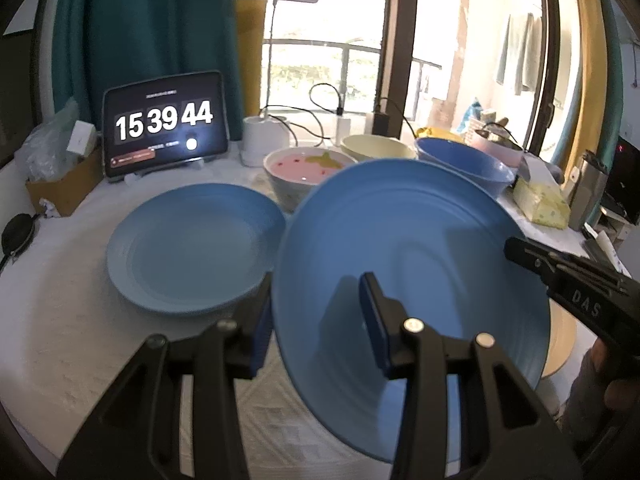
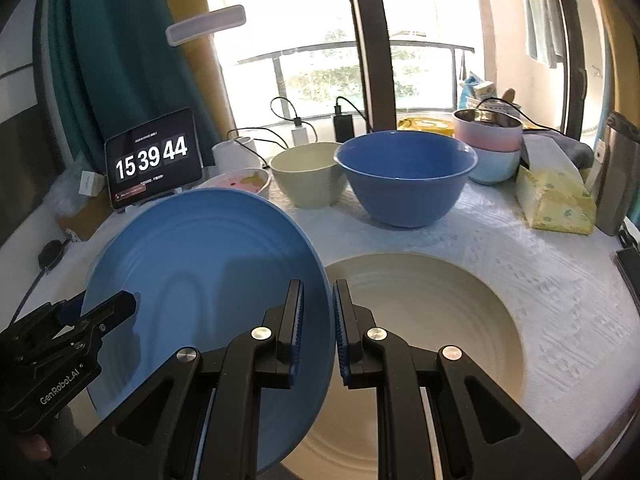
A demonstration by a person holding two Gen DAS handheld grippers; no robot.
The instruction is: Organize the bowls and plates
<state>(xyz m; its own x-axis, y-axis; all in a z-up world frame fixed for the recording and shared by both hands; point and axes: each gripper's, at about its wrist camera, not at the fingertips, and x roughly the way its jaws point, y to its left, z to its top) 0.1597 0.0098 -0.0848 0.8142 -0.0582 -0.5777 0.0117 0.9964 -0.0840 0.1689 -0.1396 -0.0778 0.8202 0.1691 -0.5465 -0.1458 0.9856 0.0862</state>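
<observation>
Blue plate (image 2: 208, 280) hangs tilted above the counter (image 2: 540, 280), pinched at opposite rims by both tools. In the right wrist view the right tool (image 2: 318, 320) is clamped on the plate's right rim, one pad on the upper face and one on the underside, the jaws nearly closed with only the thin edge between them. In the left wrist view the left tool (image 1: 316, 328) grips the plate's left rim with its jaws set wider, one blue pad lying on the upper face and the other behind the edge; the same tool shows at the lower left of the right wrist view. A fingertip shows under the left tool's body there. Just under the plate's right side lies a cream plate (image 2: 440, 320), flat on the counter. To the plate's left, flat on the cloth, sits a pale blue plate (image 1: 192, 248), close to the lifted one's rim. Farther back stand a pink bowl (image 1: 304, 168), a cream bowl (image 2: 308, 172) and a blue bowl (image 2: 404, 176) in a row, with stacked pink and pale blue bowls (image 2: 492, 148) and a yellow tissue pack (image 2: 552, 200) off to the right. At the far left a tablet (image 1: 166, 124) shows a clock.
</observation>
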